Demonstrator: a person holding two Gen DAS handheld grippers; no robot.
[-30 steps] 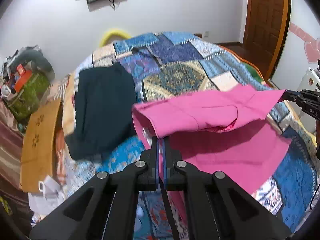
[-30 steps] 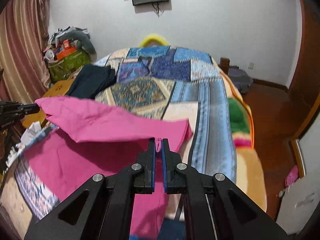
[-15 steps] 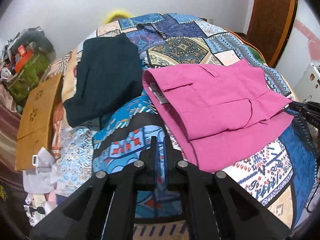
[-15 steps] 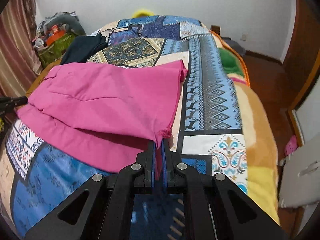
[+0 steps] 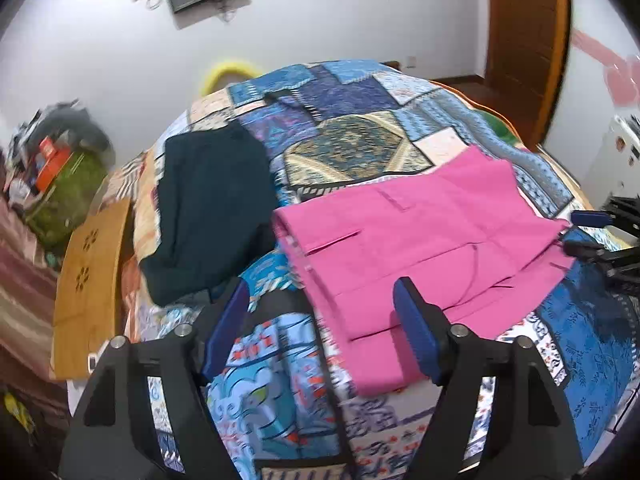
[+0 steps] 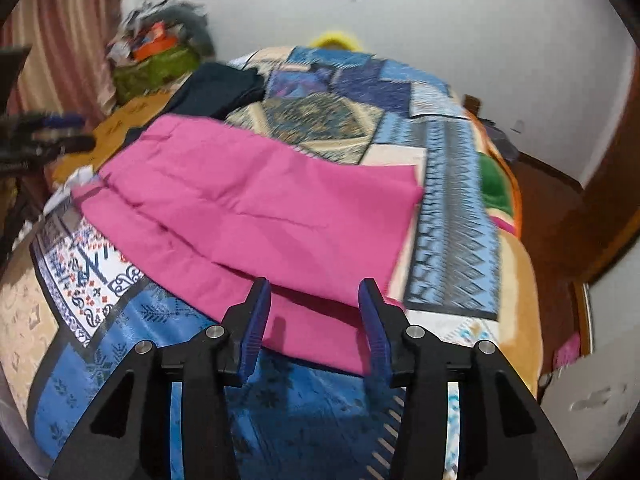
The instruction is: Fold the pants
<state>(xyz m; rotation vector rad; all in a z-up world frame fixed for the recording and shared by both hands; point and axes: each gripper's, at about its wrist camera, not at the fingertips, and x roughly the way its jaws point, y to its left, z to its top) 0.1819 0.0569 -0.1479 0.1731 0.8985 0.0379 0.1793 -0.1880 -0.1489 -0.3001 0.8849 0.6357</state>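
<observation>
Pink pants [image 5: 420,248] lie folded over once on the bed [image 5: 360,160]; both grippers, left [image 5: 320,316] and right [image 6: 314,320], have just spread their fingers, holding nothing. Further folds probably remain.

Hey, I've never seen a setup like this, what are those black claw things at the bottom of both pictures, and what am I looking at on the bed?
Those are two hand-held grippers; a person carries one in each hand. Each has a wide-angle camera looking along its two fingers, so each picture is that gripper's own view. One picture is from the left gripper, the other from the right gripper. Both look down at a bed with a patchwork quilt. On it lie pink pants, folded over, and beside them a dark garment. Both grippers have just been opening: their blue pads stand apart and hold nothing. The pants lie loose on the quilt. In the left view the right gripper shows at the right edge, near the pants' far end.
</observation>
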